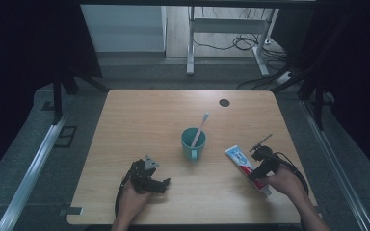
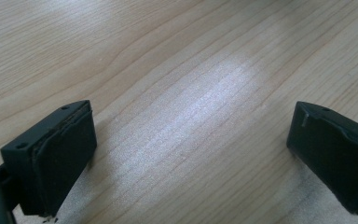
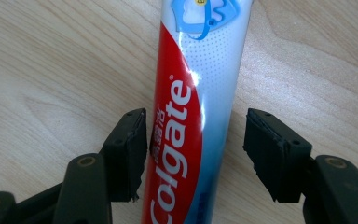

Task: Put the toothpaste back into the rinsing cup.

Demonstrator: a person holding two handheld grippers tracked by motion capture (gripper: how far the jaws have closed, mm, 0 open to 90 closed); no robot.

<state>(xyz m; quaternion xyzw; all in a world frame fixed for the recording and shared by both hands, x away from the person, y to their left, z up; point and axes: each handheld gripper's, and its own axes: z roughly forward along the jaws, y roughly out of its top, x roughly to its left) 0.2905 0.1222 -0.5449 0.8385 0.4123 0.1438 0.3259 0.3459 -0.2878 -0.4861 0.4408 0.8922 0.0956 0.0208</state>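
My right gripper (image 3: 193, 154) jaws stand open astride the toothpaste tube (image 3: 191, 116), which lies flat on the table (image 3: 51, 70) right of the cup (image 1: 193, 143). Left pad near-touching, right apart: uneven close could skid it. Left gripper (image 2: 189, 154) open, idle.

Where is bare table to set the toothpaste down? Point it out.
Free: the far half beyond the teal cup, and the left side past the left gripper. Crowded: the near right, where the toothpaste tube lies between the right gripper jaws.
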